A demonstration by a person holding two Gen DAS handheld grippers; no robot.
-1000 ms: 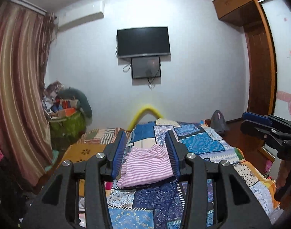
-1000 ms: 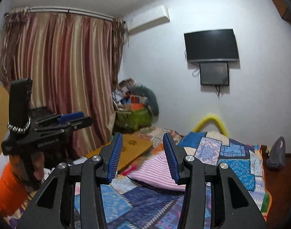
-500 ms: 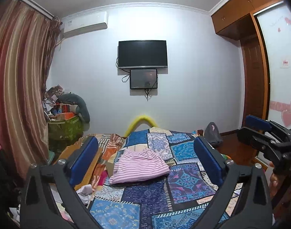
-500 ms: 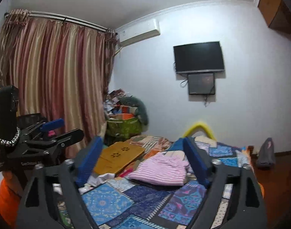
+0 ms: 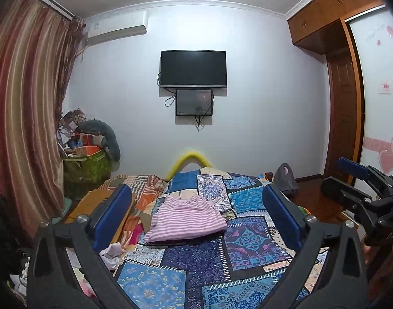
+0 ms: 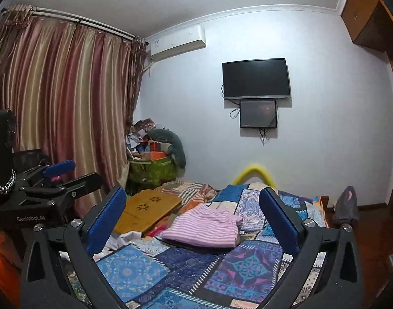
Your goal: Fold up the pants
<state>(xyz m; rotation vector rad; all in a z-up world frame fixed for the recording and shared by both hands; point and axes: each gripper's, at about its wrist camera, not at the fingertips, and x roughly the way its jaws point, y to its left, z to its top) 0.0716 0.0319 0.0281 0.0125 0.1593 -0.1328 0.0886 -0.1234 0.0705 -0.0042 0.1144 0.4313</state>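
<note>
The pink-and-white striped pants (image 5: 186, 218) lie folded into a compact stack on the blue patchwork bedspread (image 5: 204, 265), mid-bed; they also show in the right wrist view (image 6: 205, 228). My left gripper (image 5: 196, 206) is open wide and empty, held well back from and above the pants. My right gripper (image 6: 192, 208) is also open wide and empty, back from the pants. Each gripper shows at the edge of the other's view: the right one (image 5: 361, 195), the left one (image 6: 60, 180).
A wooden lap table (image 6: 147, 211) and loose clothes (image 5: 111, 251) lie at the bed's left side. A green bin piled with clutter (image 5: 85, 164) stands by the striped curtain (image 5: 21, 128). A TV (image 5: 193, 68) hangs on the far wall. A wardrobe (image 5: 343, 103) is at right.
Both grippers opened from nearly shut to wide open, pulled back and tilted up, so the pants look smaller and farther away. The pants have not moved.
</note>
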